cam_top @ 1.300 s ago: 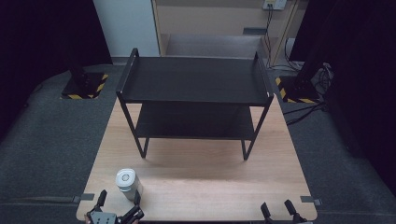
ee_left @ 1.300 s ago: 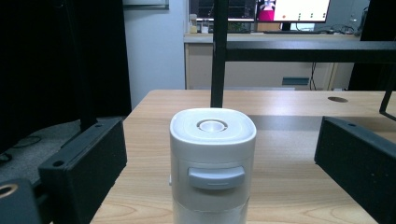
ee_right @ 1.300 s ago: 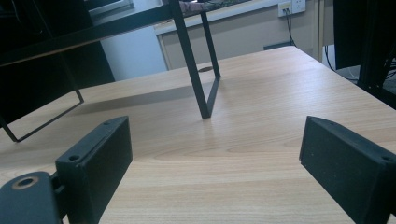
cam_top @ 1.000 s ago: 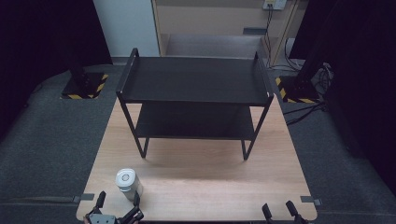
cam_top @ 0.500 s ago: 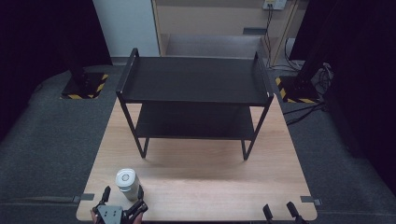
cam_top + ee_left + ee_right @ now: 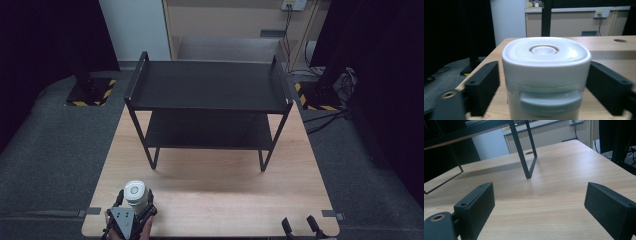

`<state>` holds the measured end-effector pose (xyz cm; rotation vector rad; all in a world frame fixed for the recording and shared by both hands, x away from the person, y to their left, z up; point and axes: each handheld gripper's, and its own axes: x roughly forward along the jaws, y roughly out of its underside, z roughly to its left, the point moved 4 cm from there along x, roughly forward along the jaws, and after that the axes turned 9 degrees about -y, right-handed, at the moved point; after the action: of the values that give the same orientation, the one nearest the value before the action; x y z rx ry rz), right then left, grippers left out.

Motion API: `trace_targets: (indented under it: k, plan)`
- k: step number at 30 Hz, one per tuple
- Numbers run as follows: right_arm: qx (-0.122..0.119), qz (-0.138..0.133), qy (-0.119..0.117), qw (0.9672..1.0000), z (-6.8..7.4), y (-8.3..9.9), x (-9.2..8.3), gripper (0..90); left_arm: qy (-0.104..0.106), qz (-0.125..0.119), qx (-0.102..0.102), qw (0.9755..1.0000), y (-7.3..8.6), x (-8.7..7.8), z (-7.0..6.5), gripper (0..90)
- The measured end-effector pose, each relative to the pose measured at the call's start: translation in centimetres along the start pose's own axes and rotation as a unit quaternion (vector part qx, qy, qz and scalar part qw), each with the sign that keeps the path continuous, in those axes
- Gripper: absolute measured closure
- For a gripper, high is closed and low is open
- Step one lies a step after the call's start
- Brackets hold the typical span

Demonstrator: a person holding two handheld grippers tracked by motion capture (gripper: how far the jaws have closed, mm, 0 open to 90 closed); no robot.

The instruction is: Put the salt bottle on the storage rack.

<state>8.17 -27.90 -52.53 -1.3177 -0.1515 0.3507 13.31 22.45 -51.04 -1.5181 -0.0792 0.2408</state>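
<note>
Standing at the near left corner of the wooden table [image 6: 210, 190], the white container [image 6: 135, 194] sits upright between the jaws of the left gripper [image 6: 134, 209]. In the left gripper view the container [image 6: 546, 77] sits so close that its base is cut off by the bottom edge. Its rounded-square lid has a round knob at centre and a grey tab on the front. The left jaws have just been closing, with the container between them. A thin gap shows beside the left jaw; the right jaw stands against the lid's edge, but contact there is hard to confirm. Firm pressing by the pads cannot be confirmed. The hand behind this gripper is largely cut off at the bottom of the high view.

The right gripper [image 6: 301, 227] shows its two jaw tips at the bottom edge of the high view; the rest is out of frame. In the right gripper view [image 6: 539, 207] its jaws stand wide apart over bare wood, holding nothing.

The black two-tier shelf rack [image 6: 210, 95] stands farther back on the table, well apart from the container. Its lower tier lies in shadow.
</note>
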Motion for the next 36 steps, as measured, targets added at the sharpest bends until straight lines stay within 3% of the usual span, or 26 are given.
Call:
trace_targets:
  k: [4, 5, 11, 16, 17, 19, 20, 22, 23, 25, 26, 30, 36]
  plan:
    - [-0.002, 0.003, -0.001, 1.0, 0.1, 0.0, 0.4, 9.4, 0.007, -0.005, 0.002, 1.0, -0.2, -0.2, 0.3, 29.7]
    - [-0.003, 0.002, -0.001, 1.0, 0.1, 0.0, 0.4, 9.4, 0.015, -0.003, -0.006, 0.9999, -0.2, -0.1, 0.7, 30.0]
    - [-0.005, 0.003, -0.003, 1.0, 0.2, -0.1, 0.7, 9.6, 0.02, 0.006, -0.008, 0.9998, -0.6, -0.2, 1.0, 30.4]
    - [-0.007, 0.002, -0.003, 1.0, 0.4, -0.3, 0.7, 10.0, 0.036, 0.012, -0.011, 0.9992, -2.1, -0.6, 1.2, 30.4]
    - [-0.009, 0.0, -0.003, 0.9999, 0.5, -0.3, 0.7, 10.1, 0.042, 0.004, -0.008, 0.9991, -3.3, -0.9, 1.1, 30.4]
    - [-0.01, -0.001, -0.003, 0.9999, 0.5, -0.5, 0.6, 10.1, 0.047, 0.0, -0.007, 0.9989, -4.0, -1.1, 1.0, 30.4]
    - [-0.011, -0.002, -0.002, 0.9999, 0.6, -0.5, 0.6, 10.1, 0.058, -0.003, -0.008, 0.9983, -5.6, -1.3, 0.8, 30.4]
    - [-0.012, -0.004, -0.002, 0.9999, 0.6, -0.6, 0.6, 10.1, 0.063, -0.006, -0.009, 0.998, -6.4, -1.4, 0.6, 30.4]
    - [-0.013, -0.006, -0.001, 0.9999, 0.7, -0.8, 0.4, 10.2, 0.071, -0.012, -0.009, 0.9974, -8.0, -1.4, 0.2, 30.4]
    - [-0.012, -0.008, -0.001, 0.9999, 0.8, -0.9, 0.3, 10.3, 0.081, -0.018, -0.01, 0.9965, -9.4, -1.4, -0.2, 30.4]
    - [-0.013, -0.009, -0.001, 0.9999, 0.8, -0.9, 0.3, 10.3, 0.081, -0.018, -0.01, 0.9965, -9.4, -1.4, -0.2, 30.4]
    - [-0.013, -0.013, 0.0, 0.9998, 0.9, -1.1, 0.2, 10.4, 0.107, -0.027, -0.017, 0.9938, -12.4, -1.0, -1.2, 30.4]
    - [-0.016, -0.02, -0.001, 0.9997, 1.0, -1.4, 0.1, 10.5, 0.123, -0.043, -0.02, 0.9913, -15.1, -0.2, -2.9, 30.4]
